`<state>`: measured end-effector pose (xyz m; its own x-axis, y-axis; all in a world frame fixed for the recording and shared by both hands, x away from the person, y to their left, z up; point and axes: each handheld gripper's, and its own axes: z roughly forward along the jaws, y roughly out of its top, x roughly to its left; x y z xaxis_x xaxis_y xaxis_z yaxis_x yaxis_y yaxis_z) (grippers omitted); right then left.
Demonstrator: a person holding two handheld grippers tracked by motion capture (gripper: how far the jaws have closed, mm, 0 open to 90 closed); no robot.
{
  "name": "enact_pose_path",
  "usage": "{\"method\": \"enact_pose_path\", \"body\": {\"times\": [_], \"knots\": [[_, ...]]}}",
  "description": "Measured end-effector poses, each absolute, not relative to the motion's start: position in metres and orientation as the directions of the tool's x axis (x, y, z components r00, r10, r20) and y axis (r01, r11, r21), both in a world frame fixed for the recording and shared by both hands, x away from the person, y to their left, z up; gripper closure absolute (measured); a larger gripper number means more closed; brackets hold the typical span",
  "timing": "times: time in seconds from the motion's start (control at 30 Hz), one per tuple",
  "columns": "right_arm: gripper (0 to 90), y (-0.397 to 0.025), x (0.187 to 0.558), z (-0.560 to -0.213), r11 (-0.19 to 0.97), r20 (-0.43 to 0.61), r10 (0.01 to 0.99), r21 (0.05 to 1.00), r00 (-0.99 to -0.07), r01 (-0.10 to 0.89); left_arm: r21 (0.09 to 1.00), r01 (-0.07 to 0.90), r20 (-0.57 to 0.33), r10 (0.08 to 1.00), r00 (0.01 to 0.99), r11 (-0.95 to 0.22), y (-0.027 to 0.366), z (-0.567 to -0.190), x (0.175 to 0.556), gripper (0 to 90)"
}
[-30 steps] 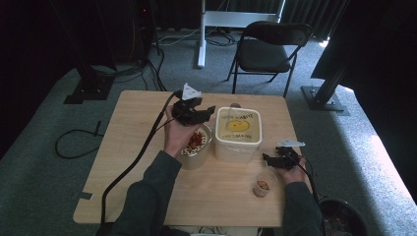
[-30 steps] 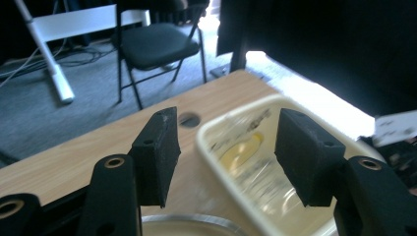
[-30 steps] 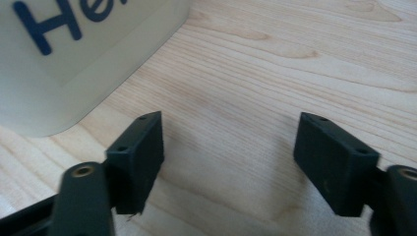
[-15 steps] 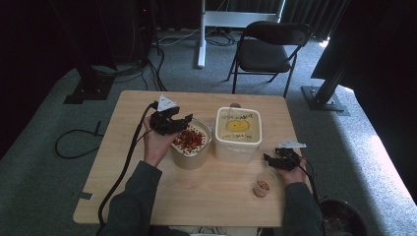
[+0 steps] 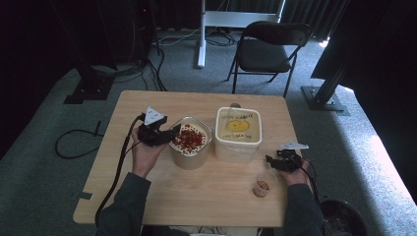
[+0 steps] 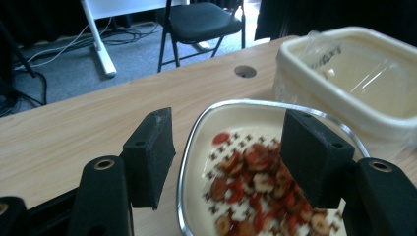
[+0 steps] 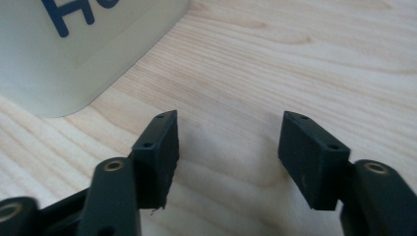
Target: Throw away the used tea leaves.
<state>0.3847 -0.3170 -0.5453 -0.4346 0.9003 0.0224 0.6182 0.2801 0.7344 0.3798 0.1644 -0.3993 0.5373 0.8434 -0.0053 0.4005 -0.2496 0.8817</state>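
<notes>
The left gripper (image 5: 169,136), fingers (image 6: 150,150) wide, straddles the left rim of the round bowl of red slices (image 5: 191,142) at mid-desk (image 5: 147,196); next it likely must close on that rim. The right gripper (image 5: 275,162) rests wide open beside a small cup (image 5: 263,187) at the near right

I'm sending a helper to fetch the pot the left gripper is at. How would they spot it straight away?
On the wooden table, look left of the square cream tub with the yellow smiley. The pot stands beside it, at the left gripper, whose open jaws straddle its rim. Unlike the tub and the small cup, it has a shiny metal rim and holds red slices.
</notes>
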Motion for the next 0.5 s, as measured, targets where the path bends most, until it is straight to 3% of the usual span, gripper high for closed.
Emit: {"method": "enact_pose_path", "body": {"times": [0.2,0.5], "knots": [[38.2,-0.325,0.369,-0.522,0.176,0.126,0.888,0.796,-0.443,0.580,0.886,0.392,-0.005,0.841,0.541,-0.247,0.174,-0.406,0.371,37.8],[37.2,-0.332,0.320,-0.481,0.170,0.105,0.861,0.863,-0.497,0.476,0.904,0.359,-0.017,0.821,0.570,-0.230,0.176,-0.415,0.343,37.8]]}}
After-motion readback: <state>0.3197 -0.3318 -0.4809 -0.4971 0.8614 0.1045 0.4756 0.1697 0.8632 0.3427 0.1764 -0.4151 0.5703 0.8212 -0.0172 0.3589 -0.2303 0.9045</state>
